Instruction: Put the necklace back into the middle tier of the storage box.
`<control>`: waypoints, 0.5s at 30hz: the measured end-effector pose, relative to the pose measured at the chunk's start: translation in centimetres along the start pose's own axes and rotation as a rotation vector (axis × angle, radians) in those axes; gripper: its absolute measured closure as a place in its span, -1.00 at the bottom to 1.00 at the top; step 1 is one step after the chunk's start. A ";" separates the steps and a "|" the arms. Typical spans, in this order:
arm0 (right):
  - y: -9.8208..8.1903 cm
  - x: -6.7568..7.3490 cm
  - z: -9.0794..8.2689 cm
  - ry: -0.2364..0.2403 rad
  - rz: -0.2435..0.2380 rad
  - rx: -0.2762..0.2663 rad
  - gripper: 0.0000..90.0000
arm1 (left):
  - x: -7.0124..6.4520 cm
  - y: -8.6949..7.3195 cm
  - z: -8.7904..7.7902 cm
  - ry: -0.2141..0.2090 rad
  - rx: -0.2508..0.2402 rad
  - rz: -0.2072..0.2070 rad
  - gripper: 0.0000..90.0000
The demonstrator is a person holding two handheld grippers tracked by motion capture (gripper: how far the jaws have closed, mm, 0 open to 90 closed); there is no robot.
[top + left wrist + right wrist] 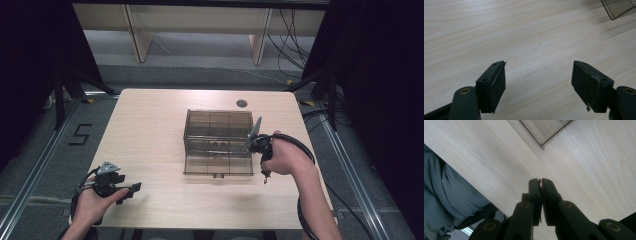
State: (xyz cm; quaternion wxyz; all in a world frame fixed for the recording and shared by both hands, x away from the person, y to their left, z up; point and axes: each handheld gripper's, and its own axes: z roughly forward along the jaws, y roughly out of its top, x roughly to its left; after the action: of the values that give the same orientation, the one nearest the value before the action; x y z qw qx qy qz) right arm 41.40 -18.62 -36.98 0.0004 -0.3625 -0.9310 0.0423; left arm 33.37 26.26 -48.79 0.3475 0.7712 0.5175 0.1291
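On the table [150, 130], smoky clear compartmented box [218, 142], compartments apparently empty.

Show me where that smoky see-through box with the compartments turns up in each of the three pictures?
High view: the tinted clear compartment box stands at the centre of the wooden table, right by the right gripper.
Left gripper view: one corner of it pokes in at the top right.
Right gripper view: a corner of it sits at the top, right of centre.
Shared landmark: the pale wood-grain tabletop.

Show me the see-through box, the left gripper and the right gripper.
see-through box [218, 142], high view, middle of its top.
left gripper [539, 82], left gripper view, midway between its tips.
right gripper [540, 182], right gripper view, between its closed tips.
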 end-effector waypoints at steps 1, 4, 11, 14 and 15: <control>0.0 0.1 0.0 0.008 0.022 -0.002 0.93 | 0.0 0.0 0.0 0.000 0.000 0.000 -0.40; 0.1 -0.2 -0.1 0.006 0.002 -0.003 0.93 | 0.0 0.0 0.0 -0.001 0.000 -0.001 -0.40; 0.4 -0.4 -0.4 0.009 0.008 -0.004 0.93 | 0.0 0.0 0.0 -0.001 0.000 -0.003 -0.40; 0.5 -0.4 -0.5 0.015 0.029 -0.007 0.93 | 0.0 0.0 0.0 -0.002 0.001 -0.001 -0.40; 0.6 -0.6 -0.6 0.008 0.012 -0.006 0.93 | 0.0 0.0 0.0 -0.003 0.001 -0.002 -0.40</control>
State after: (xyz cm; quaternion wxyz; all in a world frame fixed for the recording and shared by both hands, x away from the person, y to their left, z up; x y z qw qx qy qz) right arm 42.25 -18.49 -36.46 0.0028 -0.3683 -0.9289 0.0380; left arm 33.37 26.28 -48.80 0.3479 0.7711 0.5179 0.1272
